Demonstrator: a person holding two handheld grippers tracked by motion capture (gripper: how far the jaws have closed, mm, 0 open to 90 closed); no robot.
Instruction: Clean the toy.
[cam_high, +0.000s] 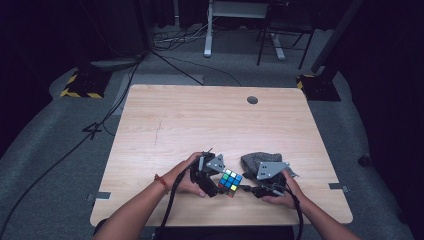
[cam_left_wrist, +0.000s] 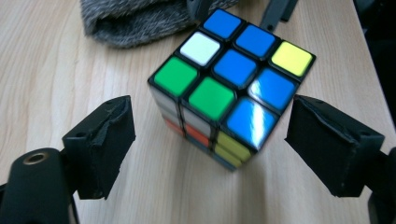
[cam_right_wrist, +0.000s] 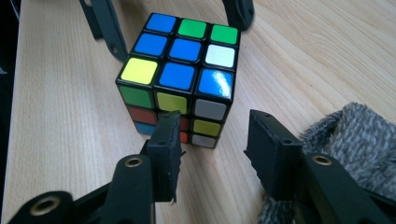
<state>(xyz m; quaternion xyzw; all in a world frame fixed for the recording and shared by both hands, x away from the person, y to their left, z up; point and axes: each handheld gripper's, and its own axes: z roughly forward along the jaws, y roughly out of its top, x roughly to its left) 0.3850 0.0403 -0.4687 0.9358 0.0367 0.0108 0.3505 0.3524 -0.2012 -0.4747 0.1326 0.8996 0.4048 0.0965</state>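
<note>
The puzzle cube (cam_high: 230, 182) is sitting on the counter (cam_high: 210, 120) near your edge, right between your two tongs. Your left tongs (cam_left_wrist: 210, 140) are standing wide, the cube lying just ahead of the gap and touching neither pad. Your right tongs (cam_right_wrist: 212, 144) are gaping narrower, empty, the cube just beyond their tips. The grey cloth (cam_right_wrist: 359, 140) is lying beside your right tongs.

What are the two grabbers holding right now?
Nothing. The puzzle cube sits on the table. The left gripper and right gripper both stand open beside it, their pads not touching it.
</note>
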